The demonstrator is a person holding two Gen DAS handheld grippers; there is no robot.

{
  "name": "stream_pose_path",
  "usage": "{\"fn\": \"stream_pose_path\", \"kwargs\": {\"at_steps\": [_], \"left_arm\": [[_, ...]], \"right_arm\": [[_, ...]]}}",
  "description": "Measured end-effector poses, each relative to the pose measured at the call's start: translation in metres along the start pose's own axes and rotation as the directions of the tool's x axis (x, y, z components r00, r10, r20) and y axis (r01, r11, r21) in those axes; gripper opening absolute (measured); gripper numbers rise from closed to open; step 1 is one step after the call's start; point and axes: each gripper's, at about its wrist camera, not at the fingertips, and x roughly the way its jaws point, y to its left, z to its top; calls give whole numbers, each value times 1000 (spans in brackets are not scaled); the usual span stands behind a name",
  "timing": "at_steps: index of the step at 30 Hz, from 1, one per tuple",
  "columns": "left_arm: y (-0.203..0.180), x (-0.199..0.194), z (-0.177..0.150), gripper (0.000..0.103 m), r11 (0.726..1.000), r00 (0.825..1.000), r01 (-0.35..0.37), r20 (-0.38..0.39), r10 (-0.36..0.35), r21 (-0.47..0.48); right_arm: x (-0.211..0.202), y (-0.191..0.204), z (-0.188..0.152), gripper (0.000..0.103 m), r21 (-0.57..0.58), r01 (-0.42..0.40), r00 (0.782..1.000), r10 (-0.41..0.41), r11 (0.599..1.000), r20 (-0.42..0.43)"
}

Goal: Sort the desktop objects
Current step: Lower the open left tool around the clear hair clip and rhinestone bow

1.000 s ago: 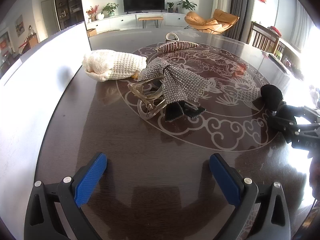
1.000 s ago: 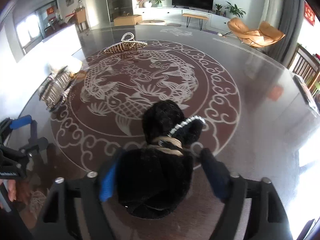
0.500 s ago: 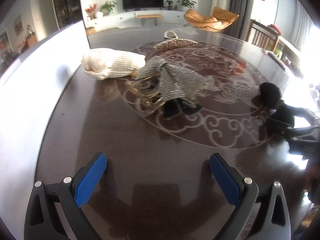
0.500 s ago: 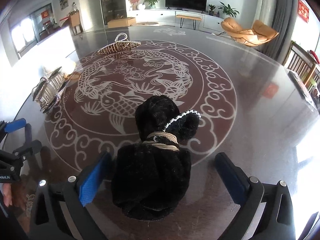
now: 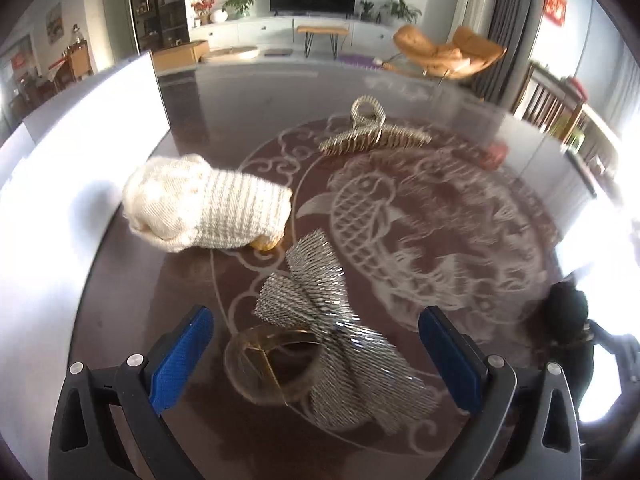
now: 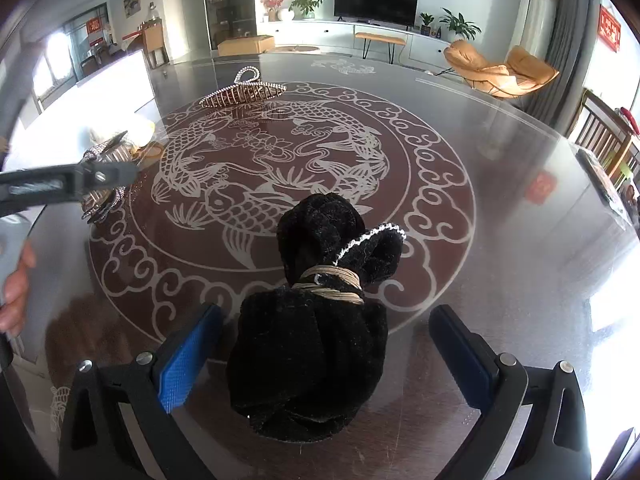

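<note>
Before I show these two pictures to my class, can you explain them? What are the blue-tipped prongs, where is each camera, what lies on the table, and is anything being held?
No robot: a person holds a two-finger tool in each hand, with a wide-angle camera looking along its blue-padded fingers. The left gripper stands open around a silver mesh bow clip. Beyond lie a cream knitted hair clip and a gold claw clip. The right gripper, jaws just opened wide, straddles a black velvet bow lying free on the table. Nothing is gripped.

Knit pouch (image 5: 208, 208) left of bow clip (image 5: 332, 320).
</note>
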Motion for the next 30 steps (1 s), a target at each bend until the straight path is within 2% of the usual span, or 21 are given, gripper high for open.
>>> {"fn": "stream_pose_path", "kwargs": {"at_steps": [2,4,10,14,17,19,21,30], "left_arm": [[3,2,-2,101,1000,1000,21,-2,-21,15],[5,-2,-6,64,996,997,66,27,-68,51],[7,-23,-39,64,980,991,102,67,-115,170],[5,-41,-67,65,970,989,113,65,-130,217],[1,-49,-81,68,973,993,68,78,-87,223],[5,-45,-79,90,979,996,38,69,-53,200],[12,-39,-75,102,988,998,32,44,-40,153],[16,-43,-81,103,990,998,25,46,-32,139]], "right_arm": [[-1,1,0,103,-7,9,1000,-8,1000,5],[-2,3,0,103,-16,24,1000,-23,1000,12],[-2,3,0,103,-19,28,1000,-28,999,15],[-2,3,0,103,-15,26,1000,-26,1000,13],[-1,1,1,103,-11,13,1000,-13,1000,8],[-1,-1,1,103,-3,3,1000,-3,1000,3],[0,-2,1,103,5,-6,1000,6,1000,-2],[0,-6,0,103,17,-17,1000,17,1000,-9]]}}
